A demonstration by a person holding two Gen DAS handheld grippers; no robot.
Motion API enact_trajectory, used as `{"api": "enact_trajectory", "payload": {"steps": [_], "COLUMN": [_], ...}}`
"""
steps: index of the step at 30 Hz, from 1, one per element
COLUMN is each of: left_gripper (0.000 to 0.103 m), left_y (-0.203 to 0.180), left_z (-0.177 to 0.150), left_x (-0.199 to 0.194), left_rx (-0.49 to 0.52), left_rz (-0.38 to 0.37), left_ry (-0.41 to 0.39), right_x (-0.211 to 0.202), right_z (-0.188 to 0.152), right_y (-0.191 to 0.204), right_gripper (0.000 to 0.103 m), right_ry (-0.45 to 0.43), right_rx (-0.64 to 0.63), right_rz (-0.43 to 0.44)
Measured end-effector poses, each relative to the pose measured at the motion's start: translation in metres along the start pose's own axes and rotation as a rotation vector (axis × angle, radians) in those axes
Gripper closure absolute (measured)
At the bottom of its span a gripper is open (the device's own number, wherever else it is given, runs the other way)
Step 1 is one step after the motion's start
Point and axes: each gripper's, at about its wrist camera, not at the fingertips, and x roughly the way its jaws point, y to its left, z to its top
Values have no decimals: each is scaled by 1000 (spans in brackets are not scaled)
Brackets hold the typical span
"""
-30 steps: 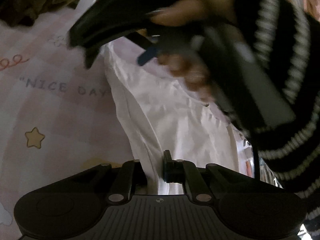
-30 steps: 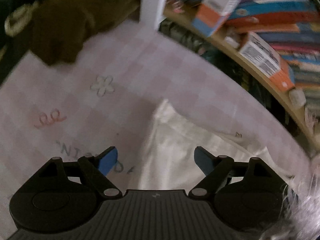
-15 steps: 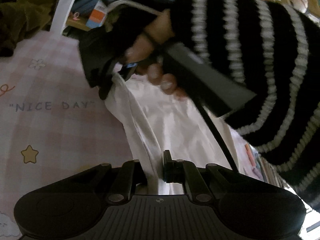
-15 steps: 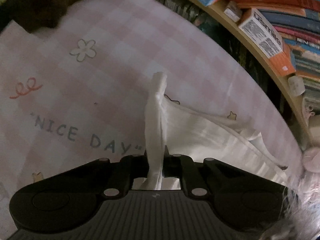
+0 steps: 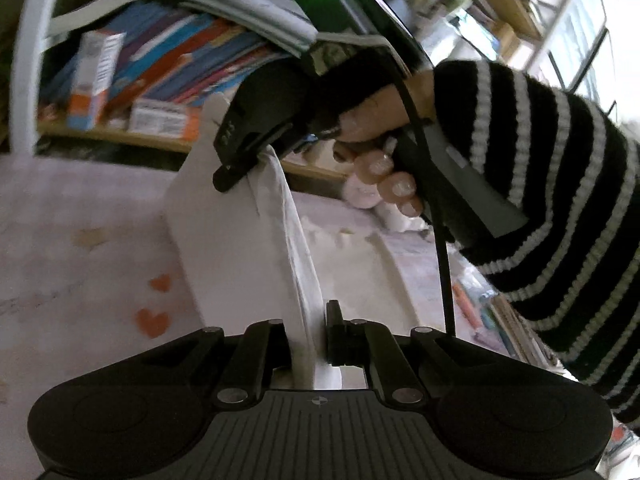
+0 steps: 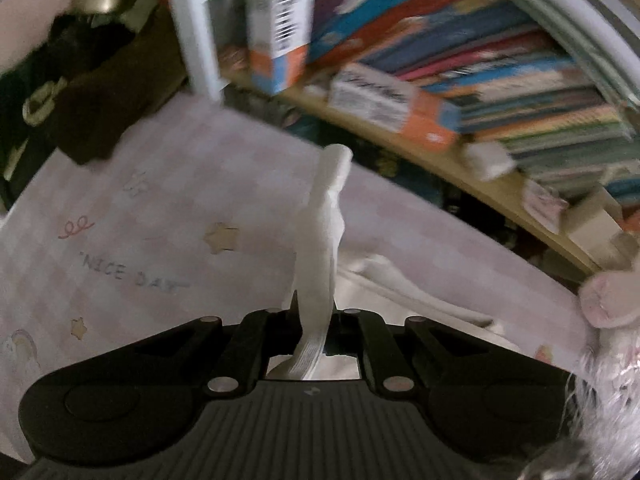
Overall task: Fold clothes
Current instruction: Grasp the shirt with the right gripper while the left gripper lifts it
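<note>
A white garment (image 5: pixel 240 248) hangs lifted above the pink checked sheet (image 5: pixel 80 280). My left gripper (image 5: pixel 308 320) is shut on one edge of it. My right gripper (image 6: pixel 316 316) is shut on another bunched edge (image 6: pixel 324 216), which sticks up between its fingers. In the left wrist view the right gripper (image 5: pixel 256 148) shows ahead, held by a hand in a striped sleeve, with the cloth stretched between the two grippers. The rest of the garment (image 6: pixel 400 292) trails down on the sheet.
A bookshelf (image 6: pixel 440 80) full of books and boxes runs along the far side of the bed. A white post (image 6: pixel 192 32) stands at its left. Dark clothes (image 6: pixel 100 92) lie at the far left. A furry pink toy (image 6: pixel 608 320) is at the right.
The right gripper closed on the garment's edge. Both grippers have since lifted the cloth off the sheet, and both views have tilted up toward the bookshelf.
</note>
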Motion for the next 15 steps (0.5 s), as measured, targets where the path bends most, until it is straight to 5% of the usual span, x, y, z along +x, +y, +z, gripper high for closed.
{"api": "enact_trajectory", "payload": {"steps": [9,15], "left_gripper": [96,95], "left_y": [-100,-141], "left_z": [-3,-31], "left_x": [90,162], "left_rx": [43,43], "left_rz": [67,147], "left_ry": [94,207], "right_x": [-30,-11], "right_z": [-68,-125], "right_y": [-136,-214], "right_gripper": [97,96], "right_ry": [-133,-174], "right_rx": [89,169], "right_rz": [104,174]}}
